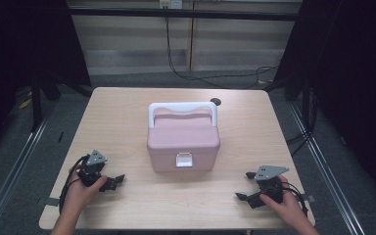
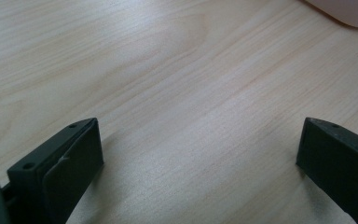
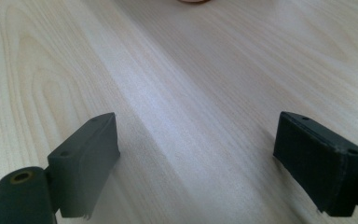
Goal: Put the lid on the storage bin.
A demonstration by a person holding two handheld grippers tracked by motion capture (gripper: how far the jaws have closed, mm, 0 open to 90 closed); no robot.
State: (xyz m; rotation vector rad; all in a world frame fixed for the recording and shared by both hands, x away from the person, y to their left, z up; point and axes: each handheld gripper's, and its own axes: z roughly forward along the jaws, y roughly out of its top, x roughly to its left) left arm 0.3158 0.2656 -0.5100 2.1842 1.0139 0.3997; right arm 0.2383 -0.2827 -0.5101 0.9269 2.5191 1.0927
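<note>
Light wood table [image 1: 127, 112]; pink lidded box [image 1: 183, 144] with white handle standing at centre.

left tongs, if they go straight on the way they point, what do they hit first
Probably bare table; the left tongs stand open, aimed low across it. The pink box lies off to one side, likely missed.

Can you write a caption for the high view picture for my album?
Two open hand-held grippers, left and right, flank a closed pink box.
</note>
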